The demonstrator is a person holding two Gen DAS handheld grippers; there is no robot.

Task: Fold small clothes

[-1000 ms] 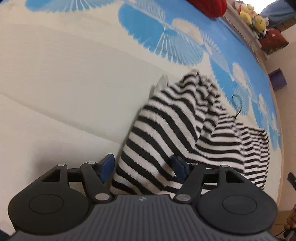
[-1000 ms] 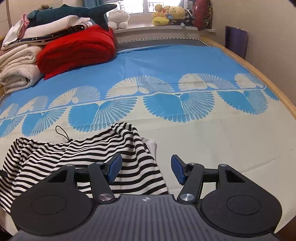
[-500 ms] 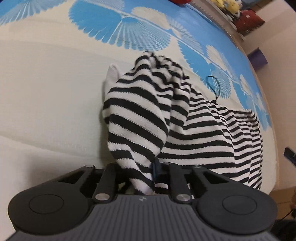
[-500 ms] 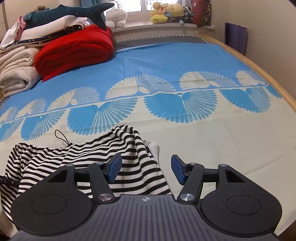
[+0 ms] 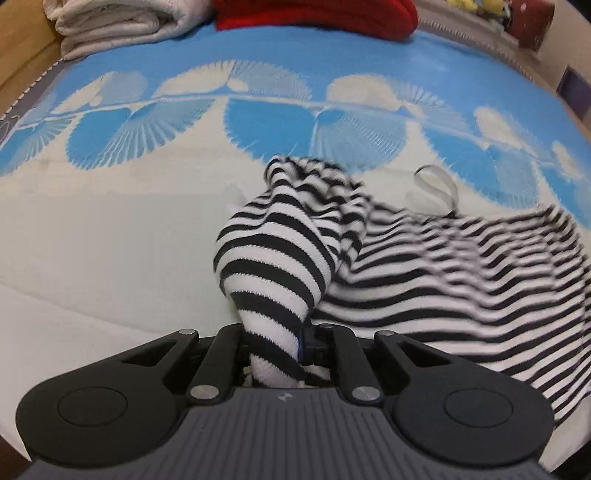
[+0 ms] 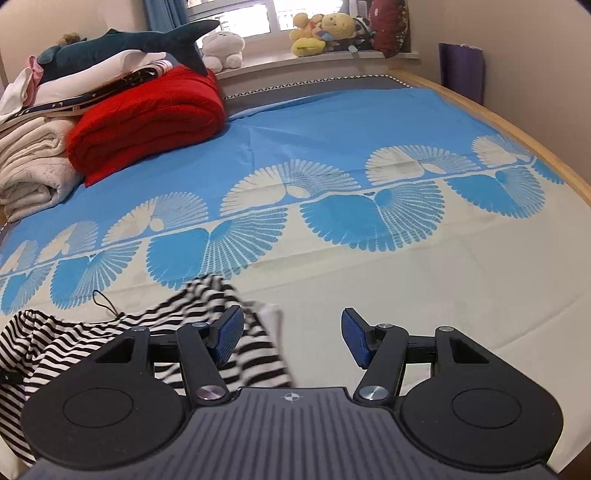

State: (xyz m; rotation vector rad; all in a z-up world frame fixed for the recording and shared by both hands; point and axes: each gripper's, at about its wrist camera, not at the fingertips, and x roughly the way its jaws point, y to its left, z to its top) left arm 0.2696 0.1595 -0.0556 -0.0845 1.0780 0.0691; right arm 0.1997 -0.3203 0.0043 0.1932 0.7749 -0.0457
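The striped garment (image 5: 424, 266), a small black-and-white knit, lay bunched on the cream lower band of the bedspread (image 5: 110, 240), low and right of centre in my left wrist view and at the lower left of my right wrist view. One end of it rose in a twisted roll into my left gripper (image 5: 275, 345), at the bottom centre of that frame; my fingers there were closing, already pinching the cloth between them. A thin cord loop (image 5: 436, 184) trailed from the garment's upper edge toward the blue fan pattern.

My right gripper (image 6: 291, 339) held nothing. Its blue-padded fingers (image 6: 229, 334) stood apart over the bedspread, the left pad just above the garment's edge, the right one over bare sheet.

Beyond, at the upper left of the right wrist view, a red blanket (image 6: 147, 122) and cream towels (image 6: 33, 170) were stacked under a plush shark (image 6: 129, 46), with soft toys (image 6: 317, 35) on the sill.

I judged the main risk to be my grip: I had gathered a thick roll rather than a single edge, so a lift could drag the whole piece into a heap instead of spreading it. The knit might also slip free if the pinch sat only on the outer layer. The cord loop could snag on my fingers, and my empty right gripper might catch two layers at once.
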